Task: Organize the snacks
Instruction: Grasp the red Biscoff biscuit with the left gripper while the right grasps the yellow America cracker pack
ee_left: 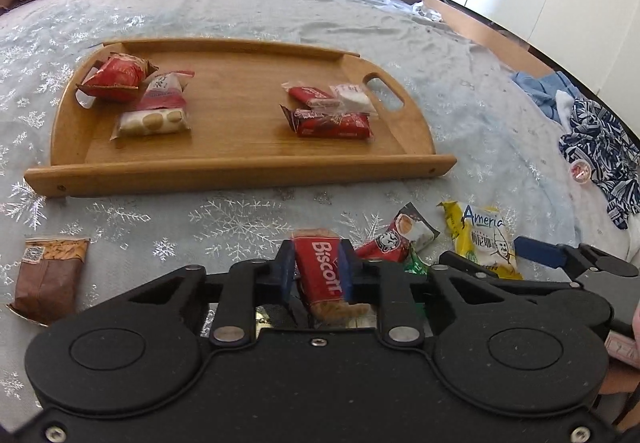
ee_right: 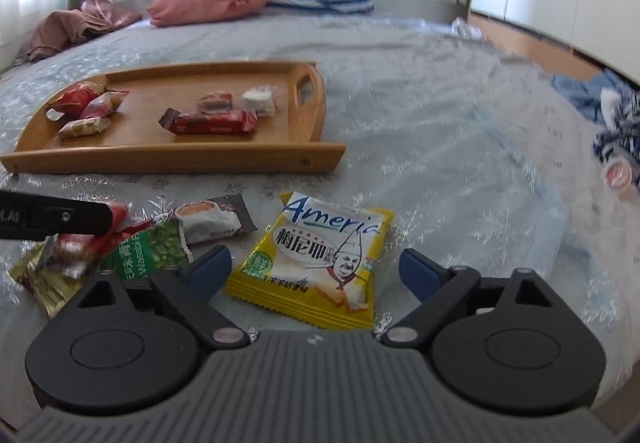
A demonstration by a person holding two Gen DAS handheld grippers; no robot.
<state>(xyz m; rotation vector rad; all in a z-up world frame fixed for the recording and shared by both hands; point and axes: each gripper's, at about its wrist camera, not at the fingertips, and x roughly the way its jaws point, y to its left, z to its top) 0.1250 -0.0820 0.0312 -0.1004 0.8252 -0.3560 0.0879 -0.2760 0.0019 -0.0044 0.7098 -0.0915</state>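
**A:** So what's lying around? Biggest stuff first.

**B:** A bed (ee_left: 240, 11) with a snowflake cover is filling both views, pillows sitting up at the far end. On it a wooden tray (ee_left: 240, 175) is resting, carrying two little bunches of snacks, one toward its left side (ee_left: 136, 99) and one toward its right (ee_left: 332, 111).

**A:** And in front of the tray?

**B:** Loose packets are lying on the cover. A yellow cracker bag (ee_right: 320, 259) is sitting flat, a green wasabi pea pack (ee_right: 152, 251) and a coffee sachet (ee_right: 212, 219) are piling up just left of it, and a brown packet (ee_left: 48, 279) is lying well off to the left.

**A:** Grippers?

**B:** The left gripper (ee_left: 318, 271) is pinching a red Biscoff packet (ee_left: 320, 275), pads pressing on both sides, near the bed's front edge. The right gripper (ee_right: 316, 271) is standing wide, fingers either side of the yellow bag, not touching it.
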